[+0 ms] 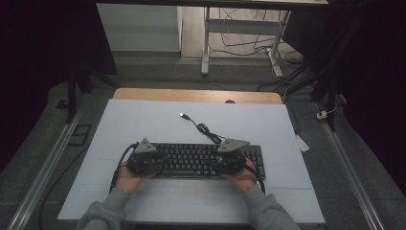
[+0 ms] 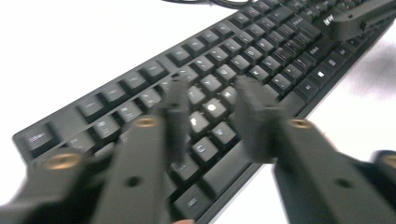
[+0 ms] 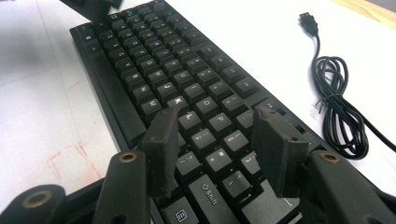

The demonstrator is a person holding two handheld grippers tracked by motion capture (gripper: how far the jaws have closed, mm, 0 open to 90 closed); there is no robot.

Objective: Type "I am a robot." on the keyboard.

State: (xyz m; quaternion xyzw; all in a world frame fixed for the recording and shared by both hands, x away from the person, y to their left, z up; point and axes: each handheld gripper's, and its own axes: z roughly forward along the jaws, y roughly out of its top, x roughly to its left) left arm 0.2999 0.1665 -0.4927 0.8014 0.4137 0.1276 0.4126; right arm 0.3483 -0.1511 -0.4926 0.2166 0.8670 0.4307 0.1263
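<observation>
One black keyboard (image 1: 201, 160) lies on the white table (image 1: 143, 124), toward its near edge. "Shift" is legible on one key; other legends are single letters such as K, L, P. One coiled cable (image 3: 338, 112) ends in one USB plug (image 3: 308, 21). Two grippers hover over it: left gripper (image 2: 212, 109) and right gripper (image 3: 217, 144), both with jaws apart, gripping nothing.

high view dim, dark edges | left gripper view blurred, overexposed
</observation>
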